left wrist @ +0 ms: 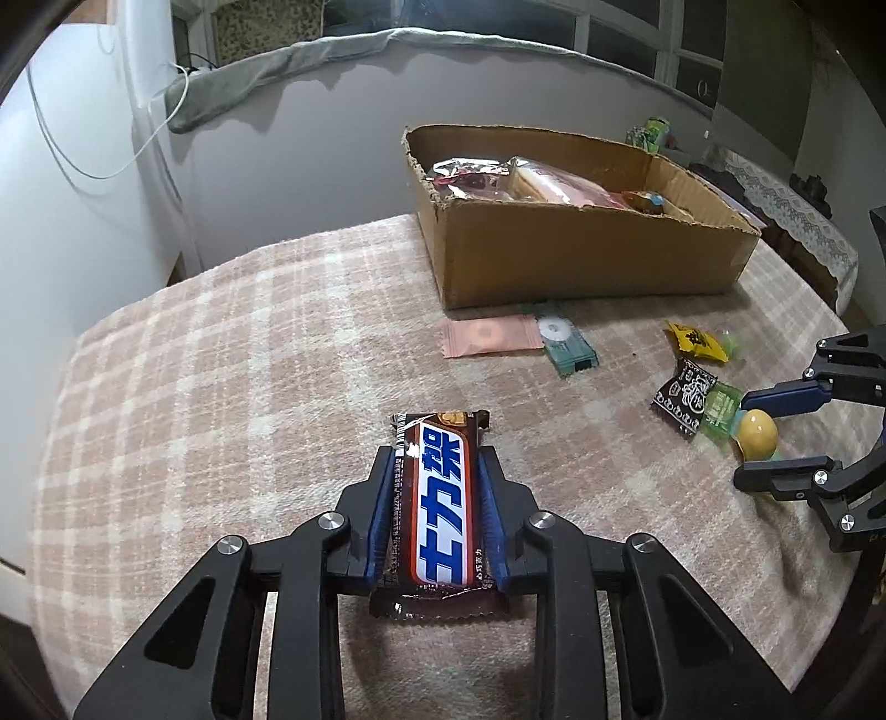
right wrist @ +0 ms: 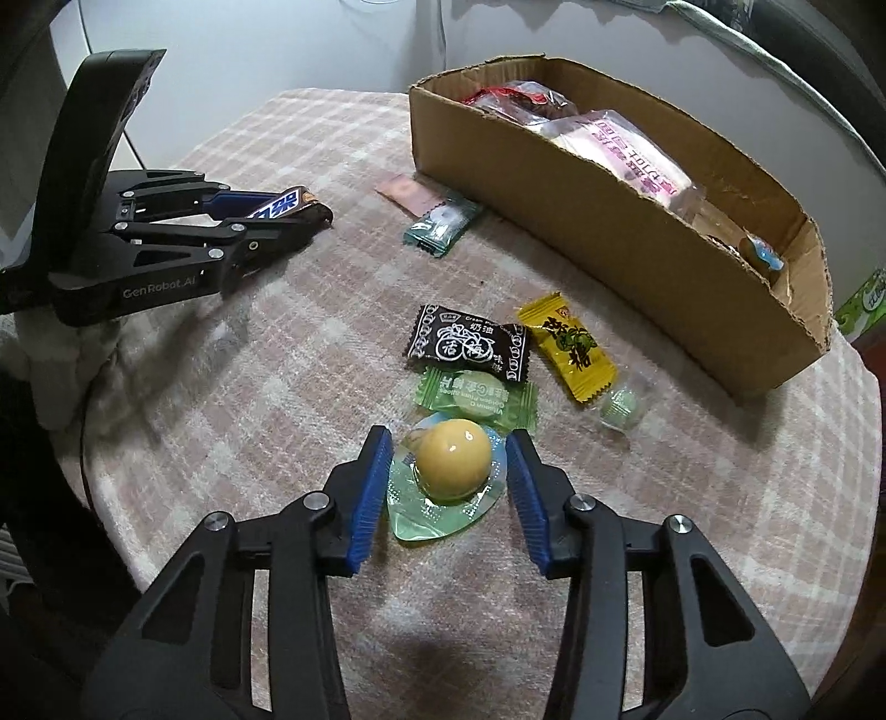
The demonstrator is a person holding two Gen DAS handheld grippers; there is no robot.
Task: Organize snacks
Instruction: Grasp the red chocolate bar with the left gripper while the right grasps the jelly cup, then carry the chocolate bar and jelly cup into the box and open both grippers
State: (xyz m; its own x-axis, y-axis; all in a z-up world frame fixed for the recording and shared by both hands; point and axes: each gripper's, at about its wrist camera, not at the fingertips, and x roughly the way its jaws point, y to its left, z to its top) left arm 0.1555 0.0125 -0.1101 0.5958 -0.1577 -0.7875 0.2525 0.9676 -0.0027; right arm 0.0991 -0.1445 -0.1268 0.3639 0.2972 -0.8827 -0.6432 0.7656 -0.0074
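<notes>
Holding snack packets (left wrist: 554,185), cardboard box (left wrist: 581,260)

Beyond the fingers a pale wall (left wrist: 332,138) rises; grey cloth (left wrist: 266,72) drapes below dark windows (left wrist: 609,33).

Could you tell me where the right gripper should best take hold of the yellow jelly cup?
Grip the domed yellow jelly cup across its round middle, coming from above. The flat foil rim lies on the cloth, so only the dome gives the right gripper something to pinch.

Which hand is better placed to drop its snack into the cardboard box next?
Probably left: its jaws already press the chocolate bar. The right jaws only straddle the jelly cup, with gaps showing.
</notes>
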